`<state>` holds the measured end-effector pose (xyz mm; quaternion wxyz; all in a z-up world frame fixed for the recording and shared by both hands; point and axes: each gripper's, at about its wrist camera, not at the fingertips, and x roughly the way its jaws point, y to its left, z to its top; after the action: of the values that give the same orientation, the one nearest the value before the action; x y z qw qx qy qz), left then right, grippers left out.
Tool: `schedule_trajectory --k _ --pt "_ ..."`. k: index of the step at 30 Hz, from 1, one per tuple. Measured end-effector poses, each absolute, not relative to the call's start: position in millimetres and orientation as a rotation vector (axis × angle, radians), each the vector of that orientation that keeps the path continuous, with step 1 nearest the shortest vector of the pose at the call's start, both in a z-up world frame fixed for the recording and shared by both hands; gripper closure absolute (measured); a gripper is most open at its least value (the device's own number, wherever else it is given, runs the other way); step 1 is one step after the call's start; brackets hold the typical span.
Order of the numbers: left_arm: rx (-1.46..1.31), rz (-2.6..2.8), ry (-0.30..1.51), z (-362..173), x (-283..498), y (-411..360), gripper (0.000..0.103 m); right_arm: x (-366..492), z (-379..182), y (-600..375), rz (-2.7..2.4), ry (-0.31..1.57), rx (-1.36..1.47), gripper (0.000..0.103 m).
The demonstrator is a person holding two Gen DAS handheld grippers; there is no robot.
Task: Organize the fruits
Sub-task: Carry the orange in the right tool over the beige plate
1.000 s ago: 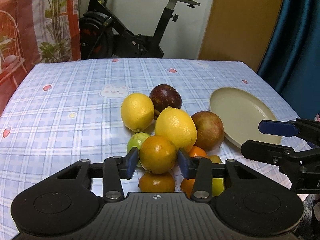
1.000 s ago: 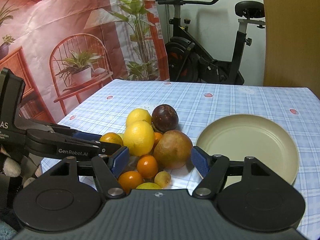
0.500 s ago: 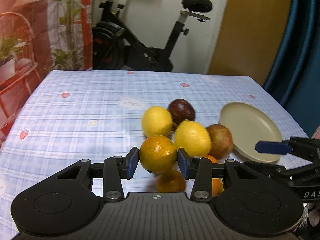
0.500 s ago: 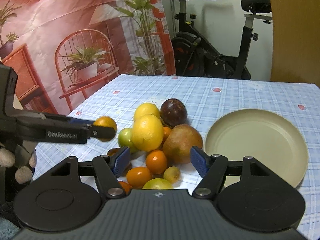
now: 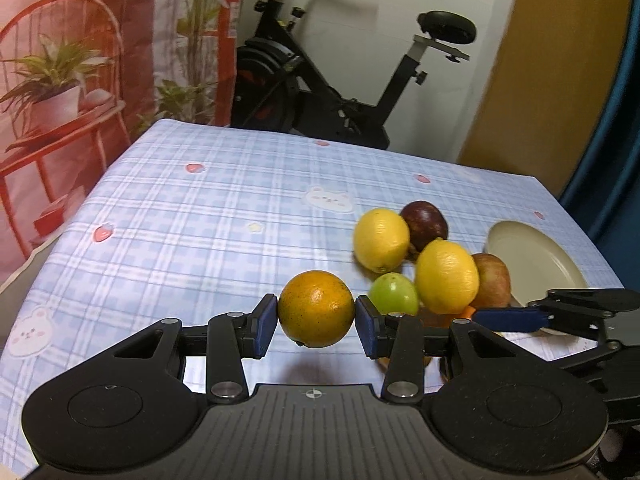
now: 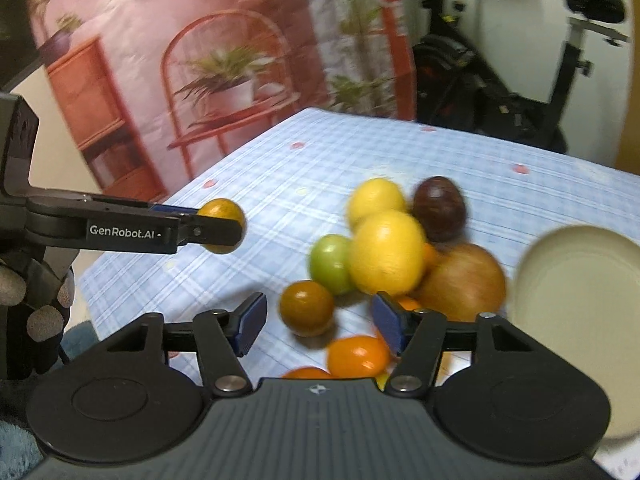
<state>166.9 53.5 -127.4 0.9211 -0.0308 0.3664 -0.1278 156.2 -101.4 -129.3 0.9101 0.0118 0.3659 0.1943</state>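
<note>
Orange [image 5: 316, 309] up off the pile now, pinched between the pads of the left tool [image 5: 316, 322] and carried out over bare checked cloth, clear of the heap it sat in a second ago. That's one fruit separated, so the sorting looks properly under way. The right tool [image 6: 316, 322] has swung in low over the near side of the pile, its jaws closing, with a small dark-orange fruit [image 6: 306, 307] showing in the gap but nothing gripped yet (the view is blurred, so contact is hard to call). Two lemons [image 5: 446, 276], a green fruit [image 5: 393, 294], a dark purple one [image 5: 424, 220] and a brownish apple [image 5: 491, 280] sit bunched together on the table [image 5: 200, 216]. The beige plate [image 5: 532, 260] beside them holds nothing at all.
</note>
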Motion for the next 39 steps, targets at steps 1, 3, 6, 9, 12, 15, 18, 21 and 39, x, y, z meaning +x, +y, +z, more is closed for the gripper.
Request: schedule_trajectory --k 1,3,6,9,12,15,18,21,39 --pt "-0.066 -0.258 0.751 -126.9 167.0 55.4 0.058 160.1 -132.1 -97.4 0.408 0.765 0.014 0.047" --pt "-0.072 -0.250 0.746 -127.6 164.0 57.9 0.058 167.6 -137.8 -90.4 0.409 0.790 -0.007 0.050" --pt "-0.077 -0.244 0.739 -127.7 163.5 59.3 0.058 177.0 -145.5 -86.6 0.401 0.818 -0.009 0.051" --pt "-0.072 -0.241 0.736 -130.2 162.4 59.2 0.058 184.0 -149.7 -85.9 0.389 0.833 -0.007 0.051" --pt "-0.070 -0.240 0.736 -132.4 162.8 58.1 0.058 188.7 -153.1 -81.9 0.387 0.845 -0.010 0.052" --pt "-0.074 -0.241 0.733 -133.7 160.8 59.1 0.058 192.7 -157.6 -76.4 0.386 0.857 -0.025 0.054" --pt "-0.074 -0.244 0.733 -134.6 159.8 58.8 0.058 196.7 -161.1 -73.7 0.382 0.867 -0.025 0.056" --pt "-0.070 -0.247 0.736 -135.7 159.5 58.4 0.058 197.8 -164.1 -72.4 0.381 0.874 -0.025 0.057" --pt "-0.071 -0.240 0.734 -131.5 150.6 52.3 0.058 163.1 -154.1 -92.0 0.424 0.775 0.079 0.057"
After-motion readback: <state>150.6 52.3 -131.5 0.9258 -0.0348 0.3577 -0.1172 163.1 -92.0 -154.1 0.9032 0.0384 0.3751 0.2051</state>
